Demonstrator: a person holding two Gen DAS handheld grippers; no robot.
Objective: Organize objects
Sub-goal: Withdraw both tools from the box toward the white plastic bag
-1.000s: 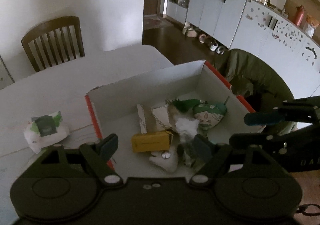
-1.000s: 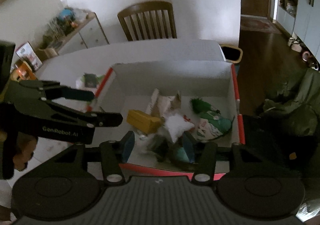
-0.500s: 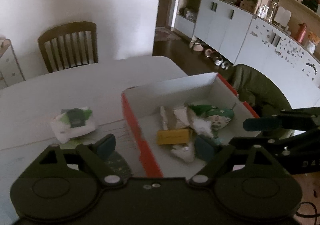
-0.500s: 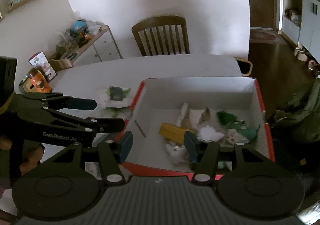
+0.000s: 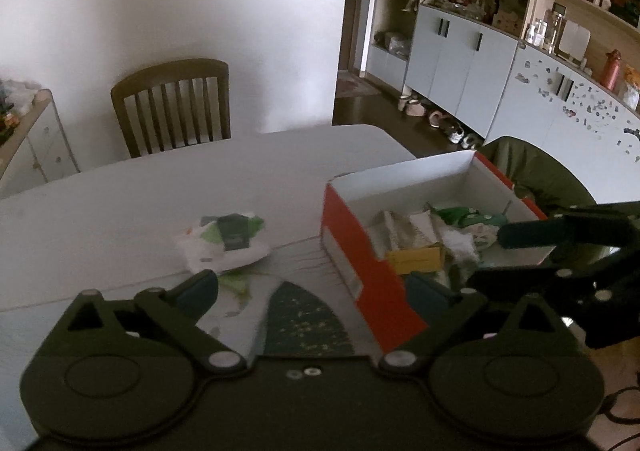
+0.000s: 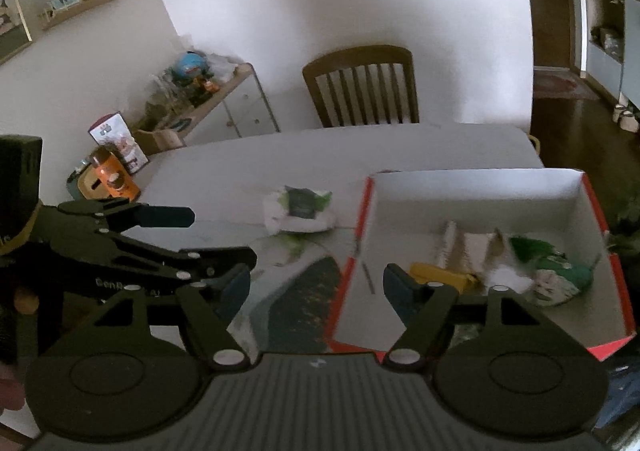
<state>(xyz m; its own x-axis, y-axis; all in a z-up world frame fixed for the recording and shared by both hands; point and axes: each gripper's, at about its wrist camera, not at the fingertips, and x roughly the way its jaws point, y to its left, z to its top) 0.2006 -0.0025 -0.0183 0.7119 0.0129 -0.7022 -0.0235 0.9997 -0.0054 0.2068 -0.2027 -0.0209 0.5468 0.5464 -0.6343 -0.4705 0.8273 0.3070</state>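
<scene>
Orange-walled box (image 5: 368, 263) at 3 o'clock in the left wrist view, no longer filling the middle as a second ago. Swung leftward and pulled back, then, away from the jumble inside: yellow carton (image 5: 414, 259), green and white wrappers, all left lying in the box. Left tongs (image 5: 312, 285) spread wide, pinching nothing. Straight ahead at 12 o'clock, out on the pale counter (image 5: 160, 191), a white-and-green packet (image 5: 224, 241); nearer, between the spread fingers, a flat dark green sachet (image 5: 304, 319) just beside the box wall. At 3 to 4 o'clock, right tongs (image 5: 490, 257) hanging over the box's near corner, also spread.

Same story from the right wrist view: box (image 6: 472, 191) slid over to 2 to 3 o'clock, yellow carton (image 6: 436, 277) close behind the right-hand finger. Right tongs (image 6: 316, 283) spread and empty, straddling the box's orange left wall. White-and-green packet (image 6: 300, 211) at 12 o'clock, dark green sachet (image 6: 304, 299) right below it between the fingers. Left tongs (image 6: 220, 237) at 9 o'clock, apart, over bare counter (image 6: 320, 155).

Likely meaning: done with the box for now, turning to the two strays outside it, probably to be gathered in next.
</scene>
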